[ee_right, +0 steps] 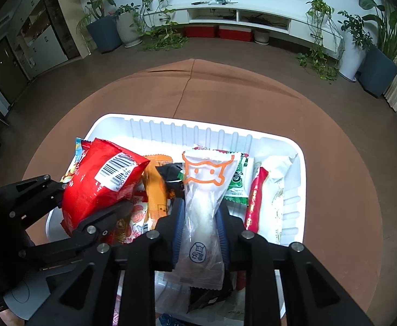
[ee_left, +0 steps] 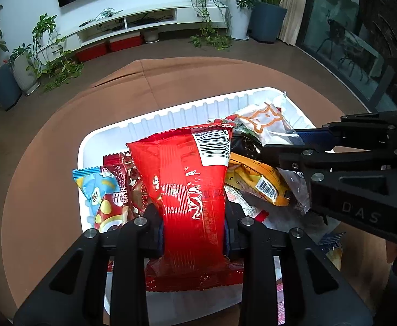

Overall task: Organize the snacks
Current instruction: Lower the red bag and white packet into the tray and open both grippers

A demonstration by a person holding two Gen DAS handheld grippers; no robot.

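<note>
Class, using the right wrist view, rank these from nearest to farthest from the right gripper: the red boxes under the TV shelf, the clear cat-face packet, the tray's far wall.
1. Clear cat-face packet, between its fingers.
2. Tray's far wall, just beyond.
3. Red boxes, across the floor.

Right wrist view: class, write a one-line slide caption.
Right hand-held gripper holds a clear packet with an orange cat outline over a white snack tray.

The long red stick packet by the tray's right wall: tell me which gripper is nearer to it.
Right. The right gripper, clamping the clear cat-print packet, sits just beside the red stick packet. The left gripper, holding the big red bag, is across the white tray.
</note>
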